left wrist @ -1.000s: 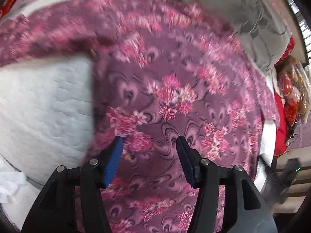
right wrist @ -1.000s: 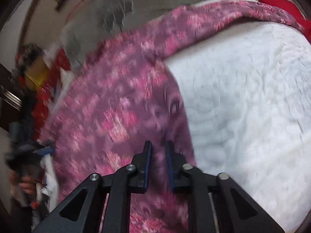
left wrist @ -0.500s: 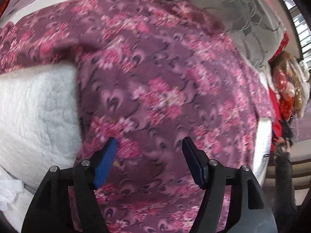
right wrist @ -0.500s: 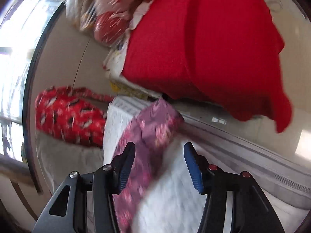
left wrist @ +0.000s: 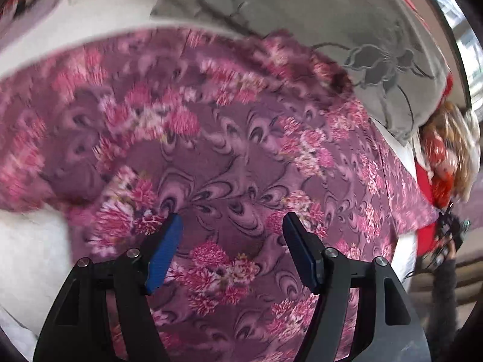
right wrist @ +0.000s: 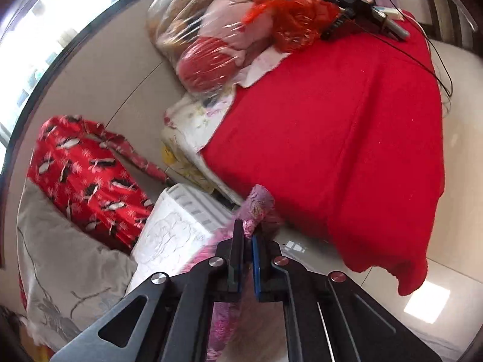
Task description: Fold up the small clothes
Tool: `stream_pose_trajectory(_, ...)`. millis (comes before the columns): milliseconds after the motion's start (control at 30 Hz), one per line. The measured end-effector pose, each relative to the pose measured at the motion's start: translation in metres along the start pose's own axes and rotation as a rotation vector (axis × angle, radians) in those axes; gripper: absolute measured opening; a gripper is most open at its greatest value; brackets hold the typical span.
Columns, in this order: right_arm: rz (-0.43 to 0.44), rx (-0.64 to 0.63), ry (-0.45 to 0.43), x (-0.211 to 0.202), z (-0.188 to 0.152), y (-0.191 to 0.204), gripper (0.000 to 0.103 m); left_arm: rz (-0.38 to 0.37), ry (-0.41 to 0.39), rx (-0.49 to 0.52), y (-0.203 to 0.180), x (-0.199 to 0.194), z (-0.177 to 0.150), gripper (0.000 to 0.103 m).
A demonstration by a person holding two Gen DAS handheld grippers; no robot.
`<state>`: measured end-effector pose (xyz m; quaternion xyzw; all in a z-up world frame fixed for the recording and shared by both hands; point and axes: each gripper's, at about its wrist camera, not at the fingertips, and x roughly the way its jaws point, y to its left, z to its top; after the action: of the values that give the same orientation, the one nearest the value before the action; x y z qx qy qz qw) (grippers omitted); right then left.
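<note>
The purple floral garment (left wrist: 229, 157) lies spread across the white quilted bed (left wrist: 27, 265); the left gripper (left wrist: 231, 235) hovers above it, jaws wide, gripping nothing. The right gripper (right wrist: 247, 235) pinches the garment's edge at the bed's corner.

Right gripper (right wrist: 247, 235), parted over bed edge half second ago, now clamped on purple floral garment (right wrist: 256, 205) corner. Left gripper (left wrist: 231, 226) widened slightly, shifted across garment; gray pillow (left wrist: 347, 30) brought closer in view.
</note>
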<state>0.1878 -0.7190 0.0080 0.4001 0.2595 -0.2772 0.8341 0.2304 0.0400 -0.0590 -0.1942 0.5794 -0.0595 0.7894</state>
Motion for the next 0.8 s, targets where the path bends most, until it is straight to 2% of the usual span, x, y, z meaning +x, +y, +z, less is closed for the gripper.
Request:
stream_pose_trajectory(100, 0.105, -0.036, 0.012, -0.004, -0.016, 0.025, 0.004, -0.023, -0.023, 0.0, 0.003, -0.003, -0.002, 0.068)
stream_pose_trajectory(333, 0.294, -0.181, 0.14, -0.019, -0.083, 0.104, 0.004, -0.104, 0.004, -0.028, 0.015, -0.012, -0.002, 0.068)
stream_pose_trajectory(600, 0.42, -0.318, 0.285, -0.035, -0.184, 0.193, 0.004, -0.132, 0.015, -0.004, 0.03, -0.031, -0.001, 0.068)
stream_pose_trajectory(800, 0.475, -0.388, 0.398, -0.038, -0.264, 0.248, 0.004, -0.137, -0.003, 0.018, 0.045, -0.05, 0.005, 0.068)
